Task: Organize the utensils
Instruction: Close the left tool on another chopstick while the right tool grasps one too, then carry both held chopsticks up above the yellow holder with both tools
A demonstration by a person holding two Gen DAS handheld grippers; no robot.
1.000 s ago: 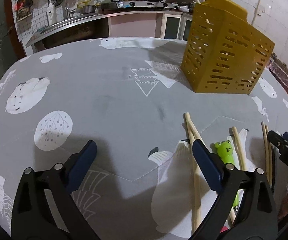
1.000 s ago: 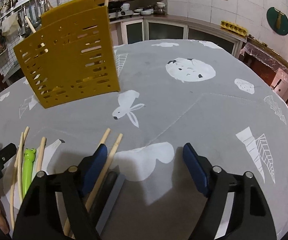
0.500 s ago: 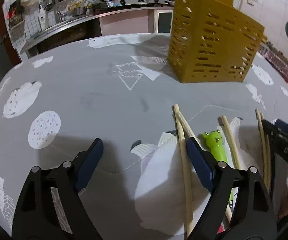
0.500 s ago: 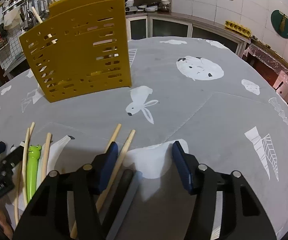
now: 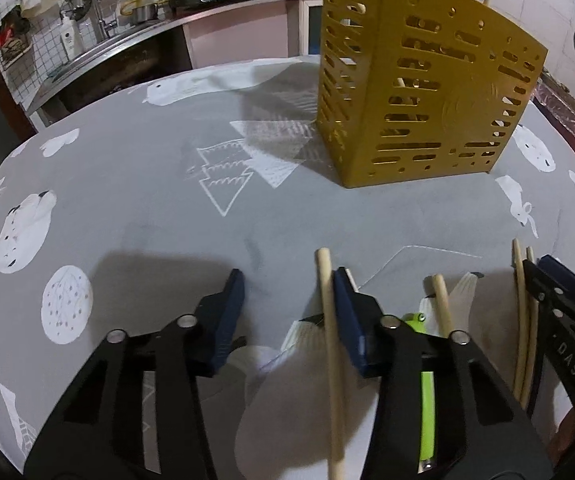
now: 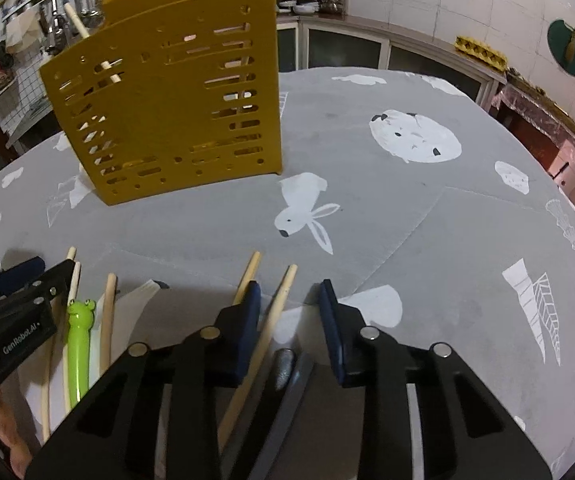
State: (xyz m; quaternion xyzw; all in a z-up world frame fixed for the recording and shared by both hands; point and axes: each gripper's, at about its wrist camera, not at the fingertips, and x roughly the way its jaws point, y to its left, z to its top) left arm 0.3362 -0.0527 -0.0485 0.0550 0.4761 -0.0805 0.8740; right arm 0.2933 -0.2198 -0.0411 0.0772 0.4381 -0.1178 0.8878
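Our left gripper (image 5: 289, 282) has its fingers wide, one chopstick (image 5: 329, 320) lying just inside the right finger. Our right gripper (image 6: 289, 294) also gapes over another chopstick (image 6: 275, 312). Farther off, the yellow holder (image 6: 167, 96) stands on the counter (image 6: 407, 208).

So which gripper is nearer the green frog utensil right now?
Left. The left gripper has its right finger directly over the green frog utensil; the right gripper sits further right, past two chopsticks.
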